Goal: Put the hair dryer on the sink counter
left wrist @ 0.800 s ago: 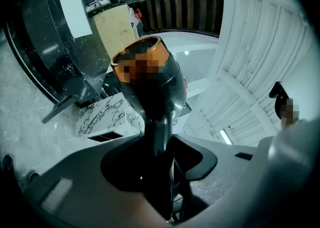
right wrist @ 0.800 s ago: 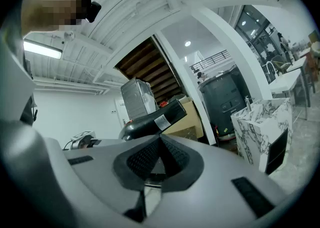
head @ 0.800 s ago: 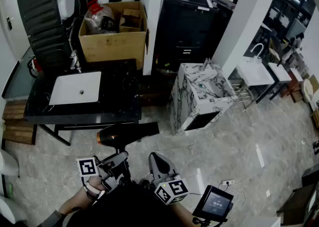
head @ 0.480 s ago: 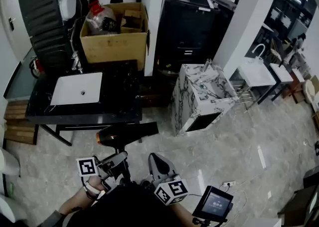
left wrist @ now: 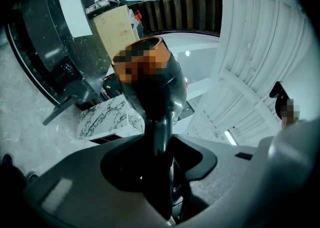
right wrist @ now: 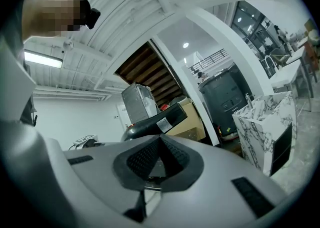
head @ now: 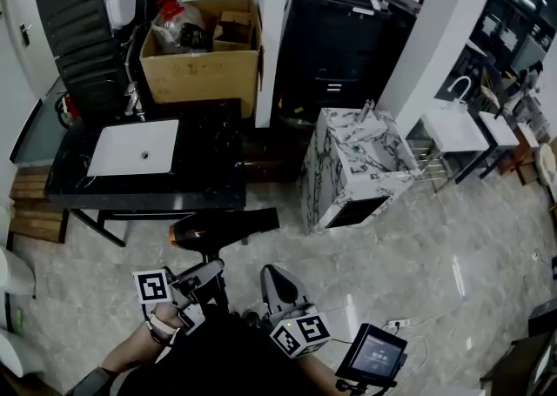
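The left gripper (left wrist: pixel 160 158) has its dark, rounded fingers (left wrist: pixel 201 160) clamped on the slim handle of the hair dryer (left wrist: pixel 156 94). The dryer is glossy black, with a bulbous body and a coppery orange rear rim. It is held in the air on the person's side of the sink counter (head: pixel 211 164), its barrel lying roughly parallel to the counter's front edge and not touching it. The right gripper (right wrist: pixel 159 138) has its mesh-textured pads (right wrist: pixel 142 158) pressed together on nothing, also short of the counter. The counter is polished black stone with pale veins and holds a white rectangular basin (head: pixel 135 149). An open cardboard box (head: pixel 204 77) stands at the counter's far edge.
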Motion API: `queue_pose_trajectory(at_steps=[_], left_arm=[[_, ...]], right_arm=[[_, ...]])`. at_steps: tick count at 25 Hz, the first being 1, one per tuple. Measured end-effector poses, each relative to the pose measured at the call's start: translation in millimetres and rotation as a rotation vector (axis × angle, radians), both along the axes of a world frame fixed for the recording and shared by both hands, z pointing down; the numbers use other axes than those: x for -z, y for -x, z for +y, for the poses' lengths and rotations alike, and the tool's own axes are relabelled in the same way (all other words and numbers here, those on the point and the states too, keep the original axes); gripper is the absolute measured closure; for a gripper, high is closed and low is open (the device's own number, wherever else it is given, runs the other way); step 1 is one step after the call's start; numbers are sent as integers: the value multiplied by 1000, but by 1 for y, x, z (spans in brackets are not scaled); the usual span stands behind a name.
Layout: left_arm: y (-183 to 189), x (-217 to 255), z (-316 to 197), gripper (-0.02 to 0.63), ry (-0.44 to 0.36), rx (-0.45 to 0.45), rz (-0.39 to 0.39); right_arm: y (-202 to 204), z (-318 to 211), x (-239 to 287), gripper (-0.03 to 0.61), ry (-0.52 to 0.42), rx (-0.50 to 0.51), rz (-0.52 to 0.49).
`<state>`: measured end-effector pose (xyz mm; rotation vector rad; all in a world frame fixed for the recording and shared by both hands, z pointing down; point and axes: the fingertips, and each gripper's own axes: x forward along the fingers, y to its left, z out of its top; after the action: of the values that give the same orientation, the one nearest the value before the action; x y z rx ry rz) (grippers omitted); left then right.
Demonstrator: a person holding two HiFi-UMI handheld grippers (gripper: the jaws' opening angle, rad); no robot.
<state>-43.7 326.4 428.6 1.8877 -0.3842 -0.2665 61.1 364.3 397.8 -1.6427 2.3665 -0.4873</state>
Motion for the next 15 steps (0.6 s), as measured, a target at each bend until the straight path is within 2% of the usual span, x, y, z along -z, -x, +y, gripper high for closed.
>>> queue_pose_trajectory(at_steps=[6,15], left_arm=[[-2,-9,-11,443,30,26,-7],[-12,-12,-70,443,34,12,-2]], right_arm=[[-9,-14,-8,583,24,13,-7],[-17,-75,-8,583,41,7,6]])
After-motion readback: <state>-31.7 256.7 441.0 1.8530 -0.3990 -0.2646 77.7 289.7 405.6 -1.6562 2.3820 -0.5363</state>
